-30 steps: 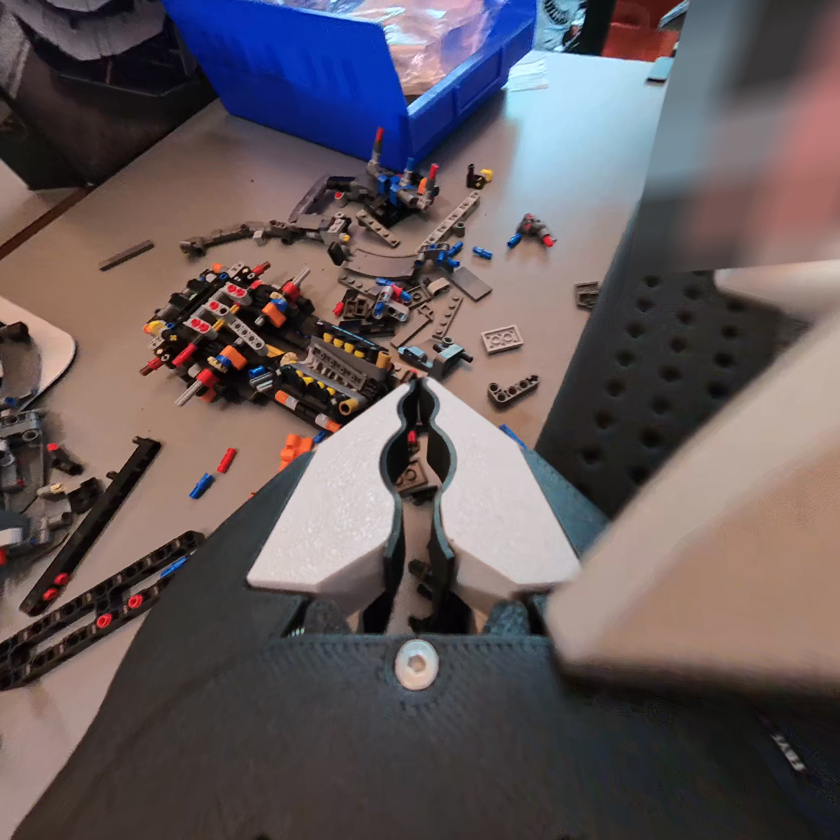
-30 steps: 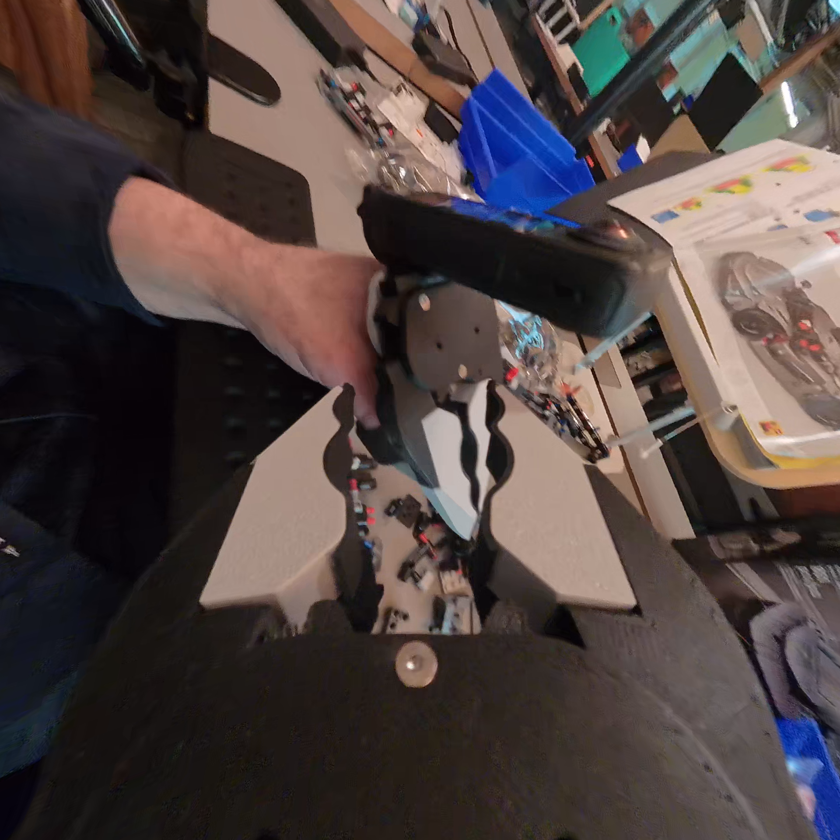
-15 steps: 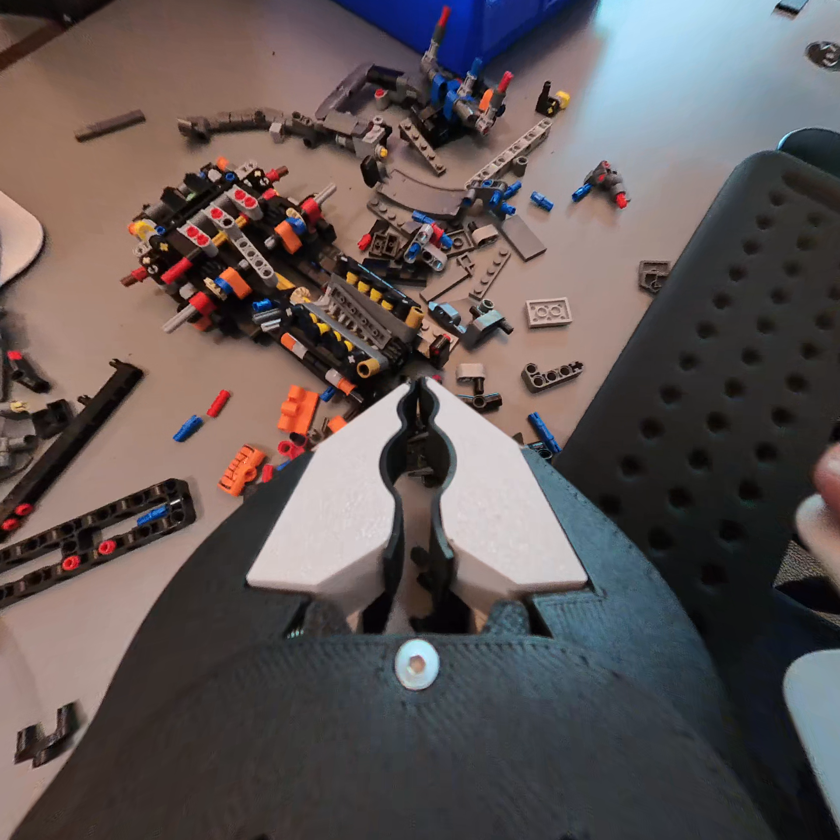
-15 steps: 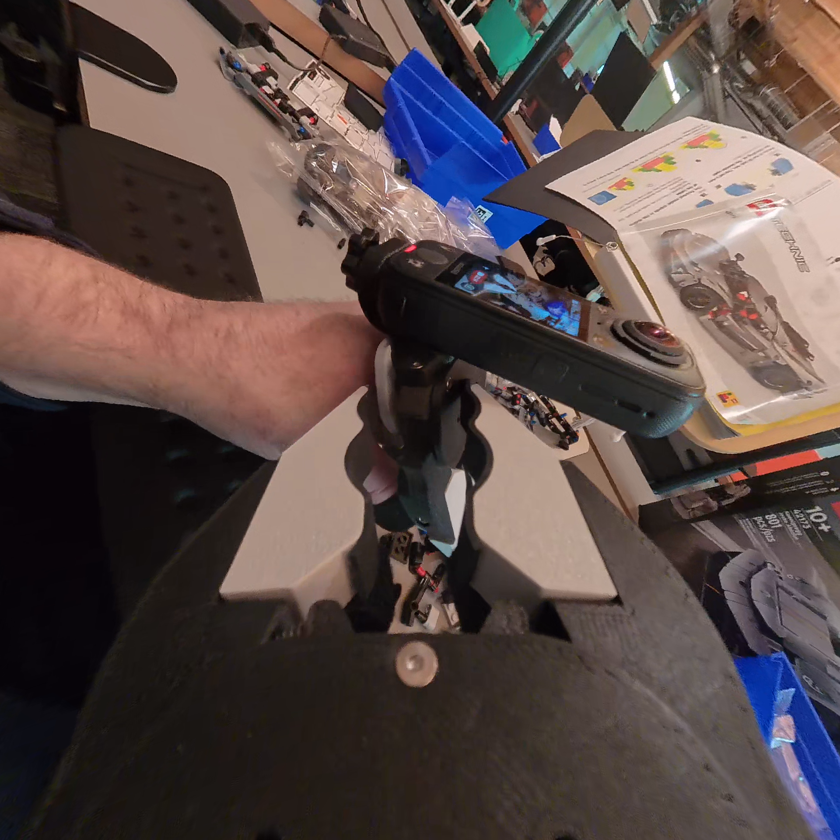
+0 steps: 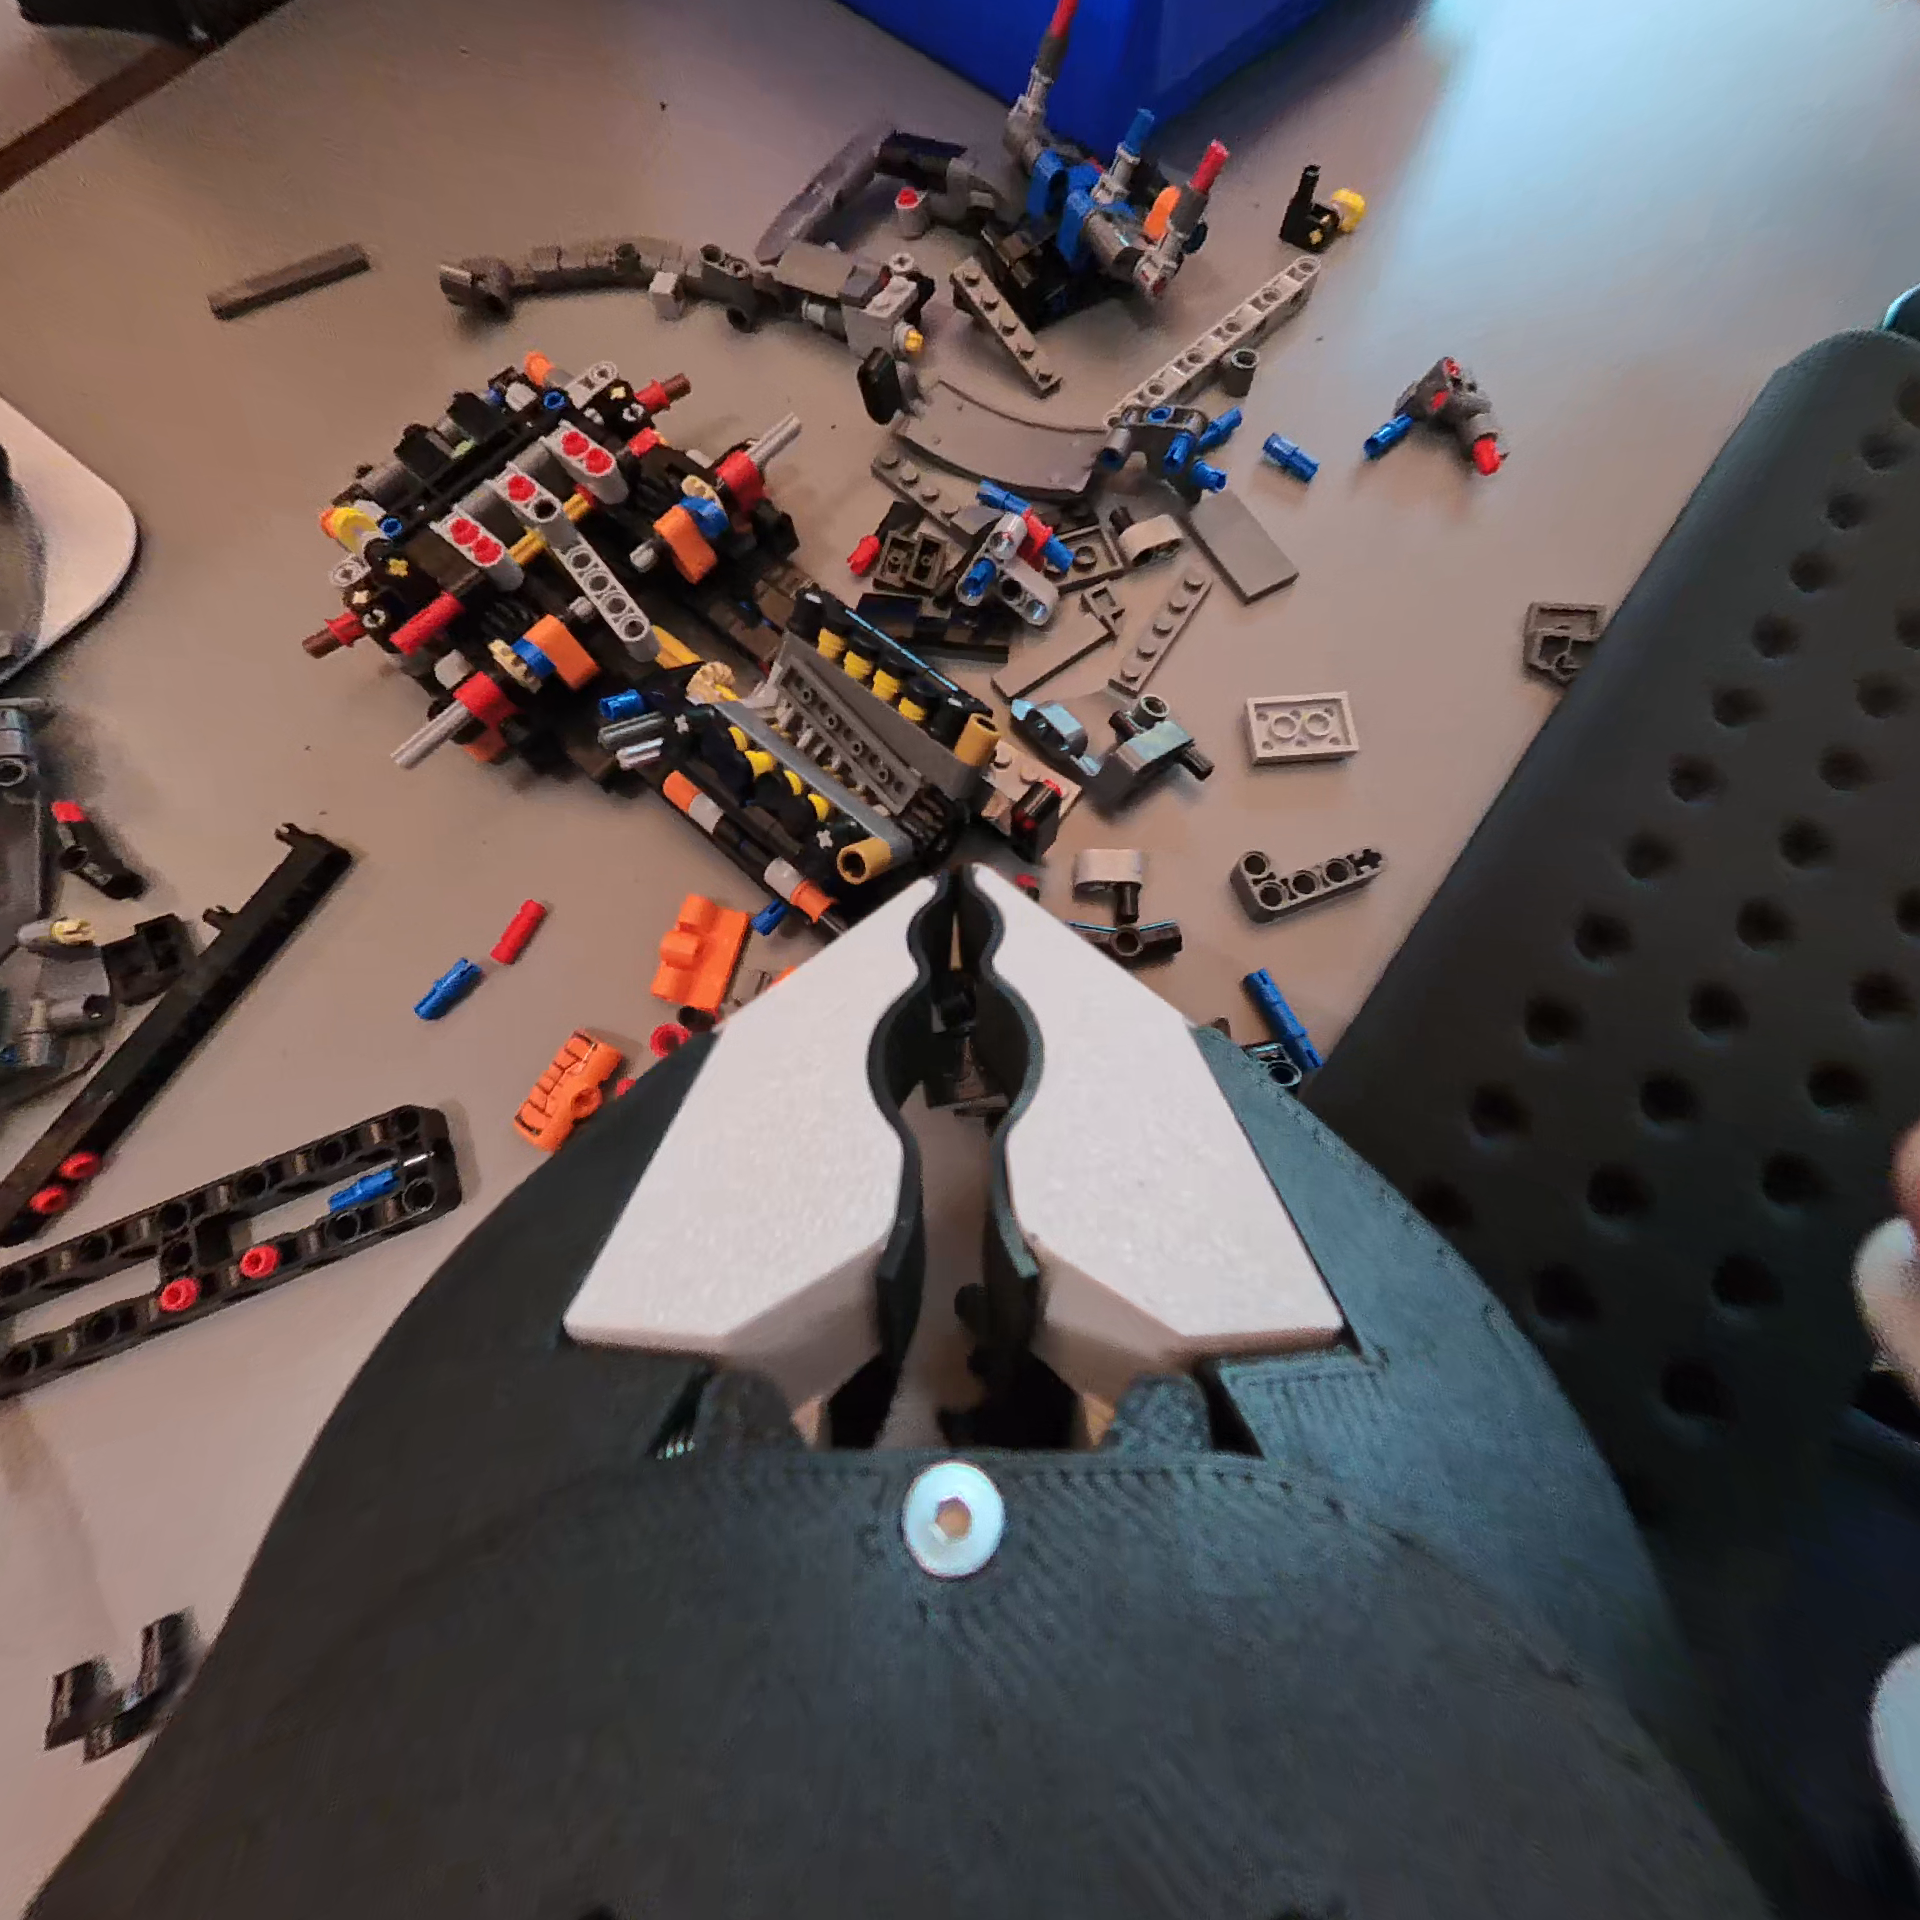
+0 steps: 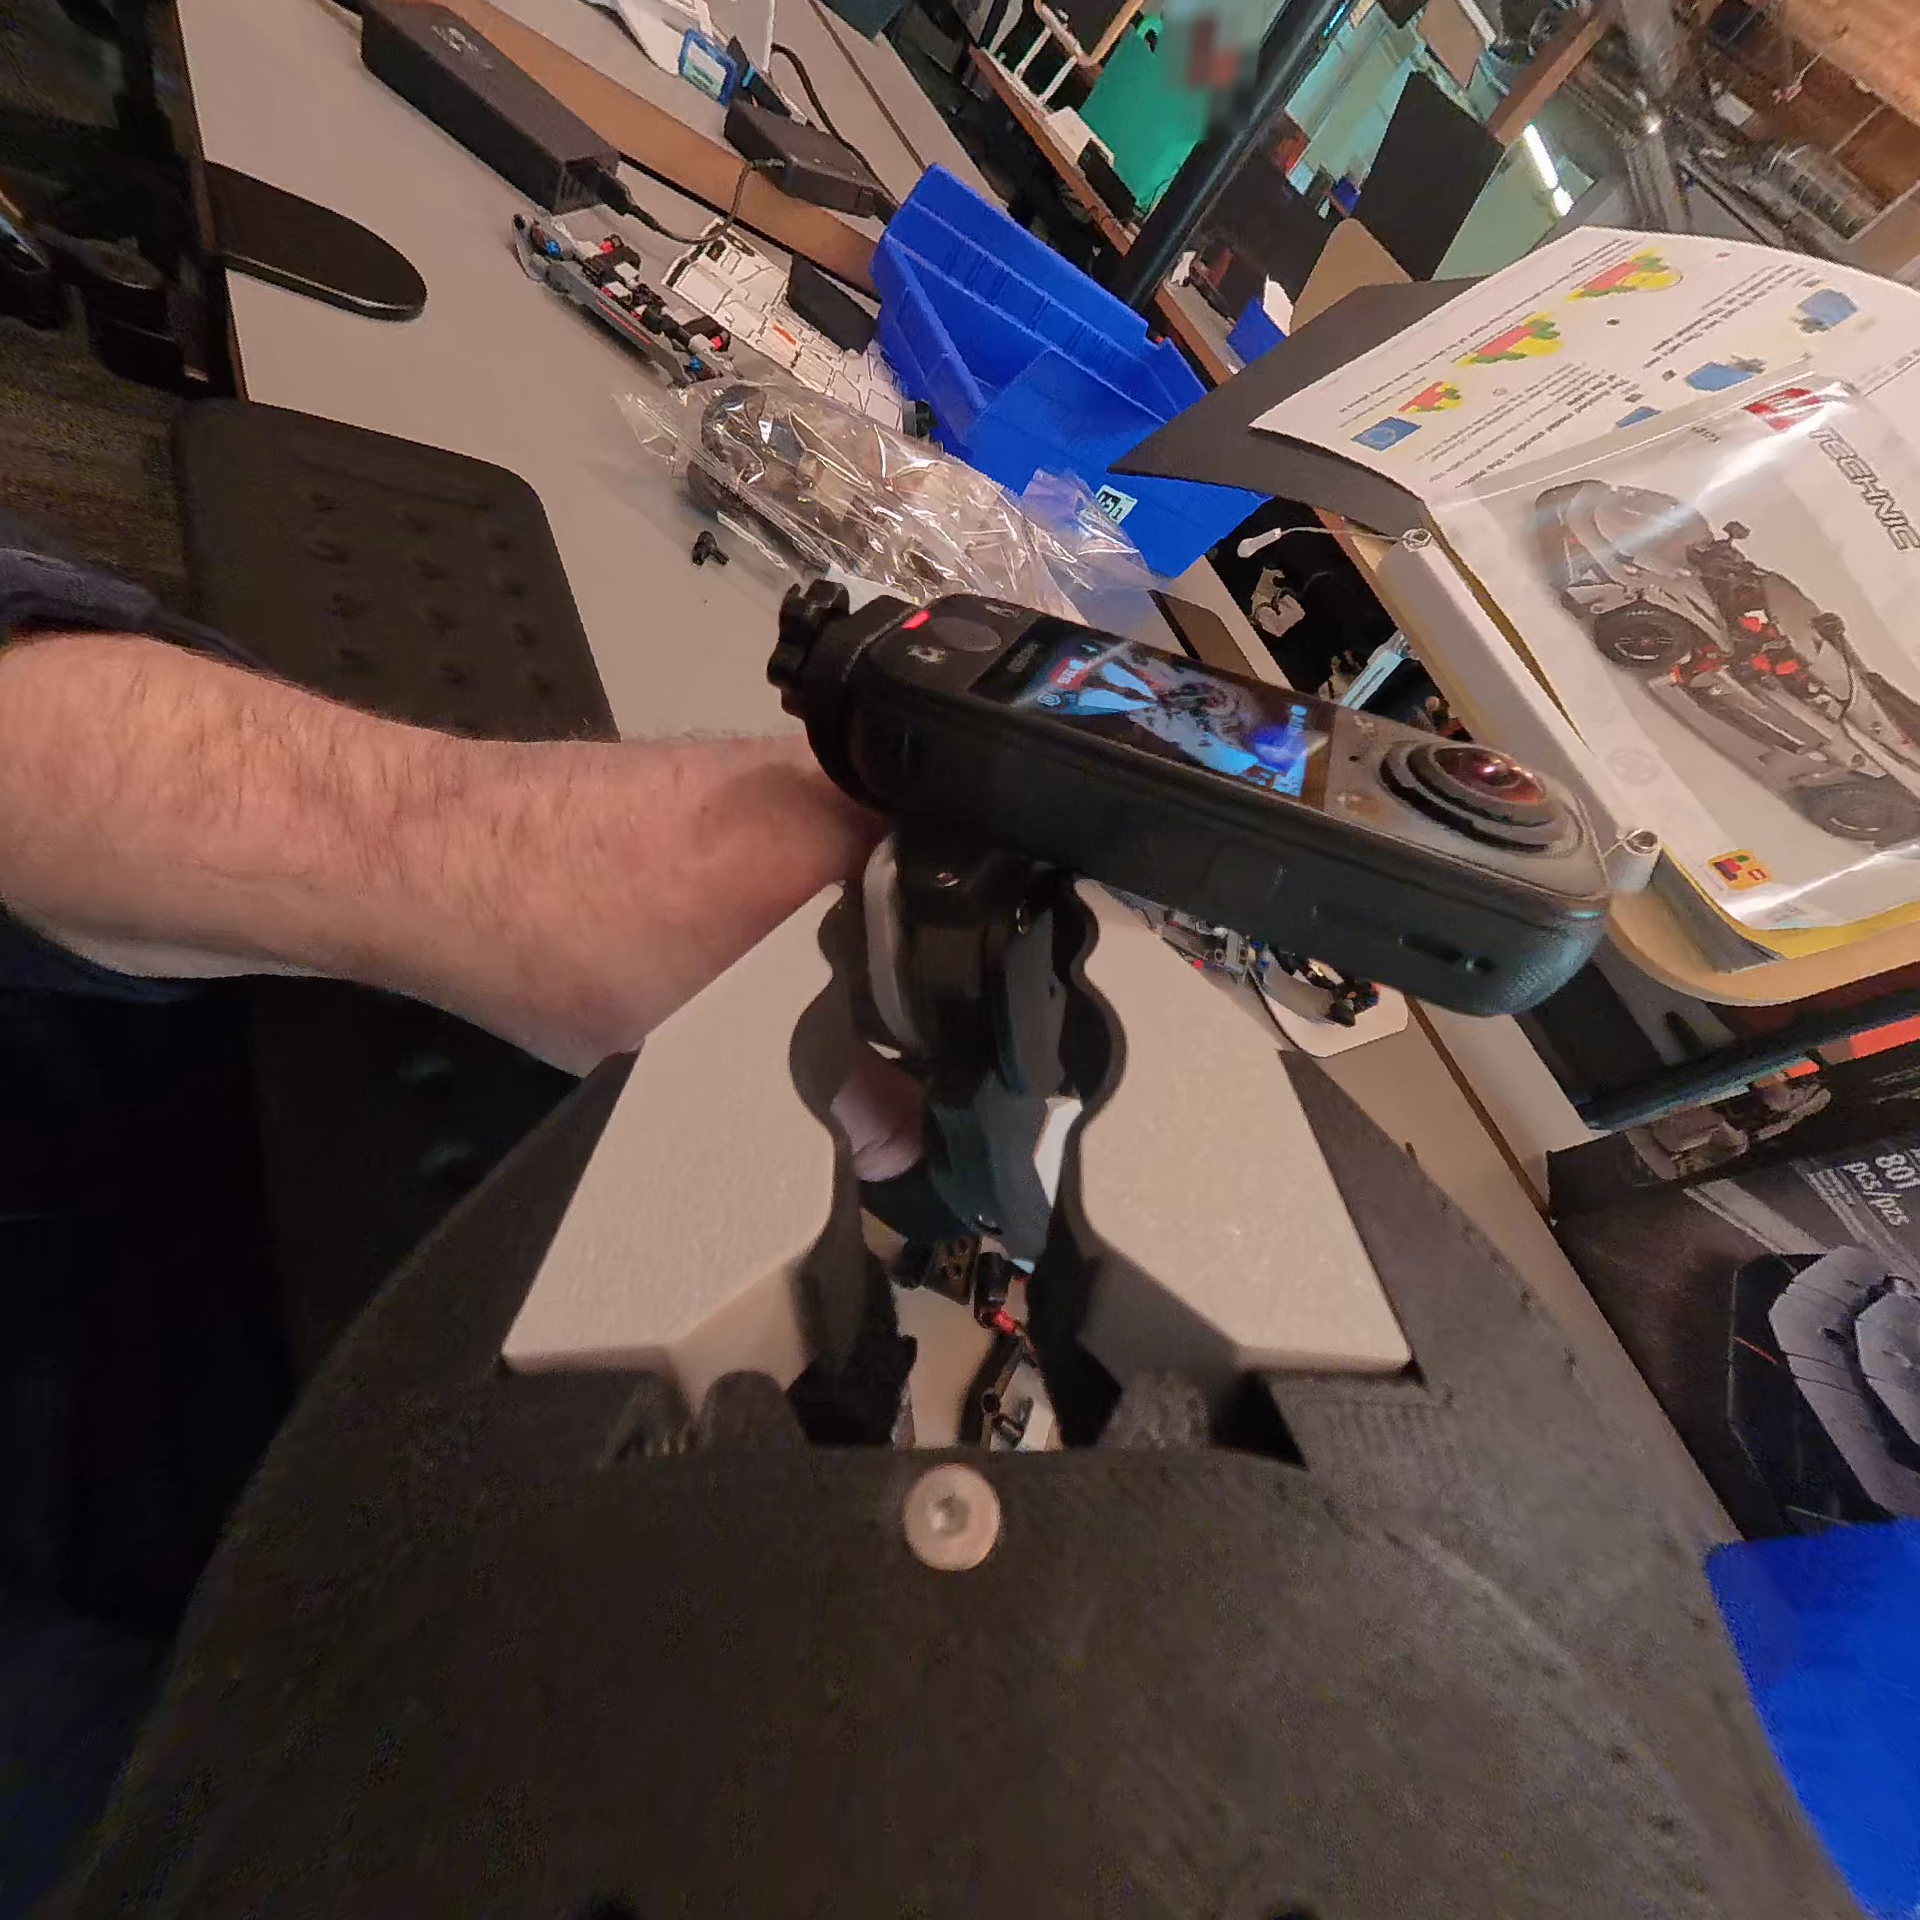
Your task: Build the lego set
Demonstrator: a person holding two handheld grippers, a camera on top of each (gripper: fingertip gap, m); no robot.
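Heads up, your left gripper [image 5: 957, 883] has its jaws pinched nearly shut on nothing I can make out, right gripper [image 6: 961, 935] gapes empty, and the lego chassis [image 5: 665, 665] just ahead of the left tips could get shoved.

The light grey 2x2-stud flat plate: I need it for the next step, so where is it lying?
In the left wrist view, the light grey plate lies flat on the table, right of the half-built chassis, just above a dark grey L-shaped beam and beside the black perforated mat.
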